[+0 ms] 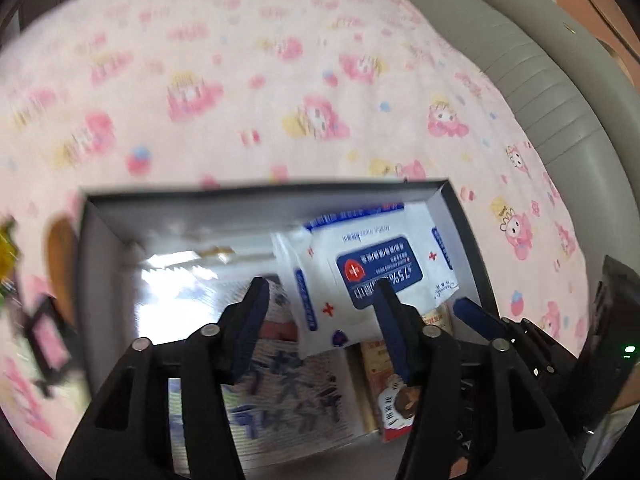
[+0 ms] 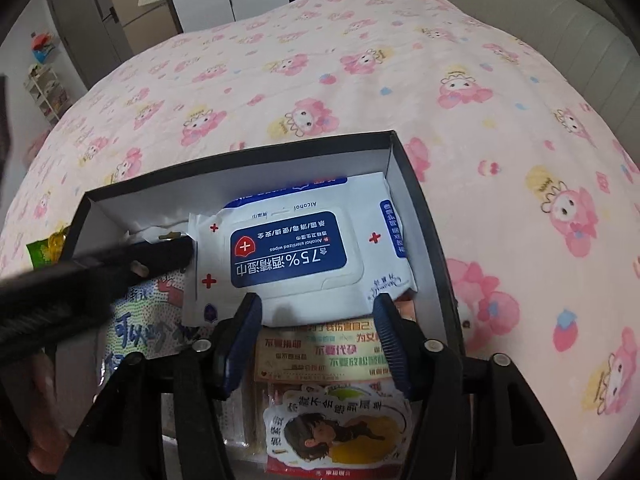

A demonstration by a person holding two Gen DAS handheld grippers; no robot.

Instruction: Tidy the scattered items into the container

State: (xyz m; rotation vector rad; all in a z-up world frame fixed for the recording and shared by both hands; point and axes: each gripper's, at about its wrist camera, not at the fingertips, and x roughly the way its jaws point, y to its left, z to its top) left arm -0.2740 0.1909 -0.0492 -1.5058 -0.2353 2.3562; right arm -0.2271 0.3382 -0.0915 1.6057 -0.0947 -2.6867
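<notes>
A black box (image 1: 256, 196) (image 2: 436, 236) with a white inside sits on the bed. In it lie a white and blue pack of alcohol wipes (image 1: 372, 264) (image 2: 296, 244), a shiny blue-lettered packet (image 1: 280, 396) (image 2: 156, 328) and red and yellow snack packets (image 1: 396, 392) (image 2: 328, 400). My left gripper (image 1: 320, 292) is open and empty above the box; it shows as a blurred black bar in the right wrist view (image 2: 120, 264). My right gripper (image 2: 316, 308) is open and empty over the box, near the wipes.
The bed has a pink cartoon-print cover (image 1: 280, 80) (image 2: 400, 80). Left of the box lie a yellow-green packet (image 2: 48, 248) (image 1: 6, 248), a brown item (image 1: 60, 256) and a dark pink-faced item (image 1: 48, 340). A grey padded headboard (image 1: 540, 80) runs along the right.
</notes>
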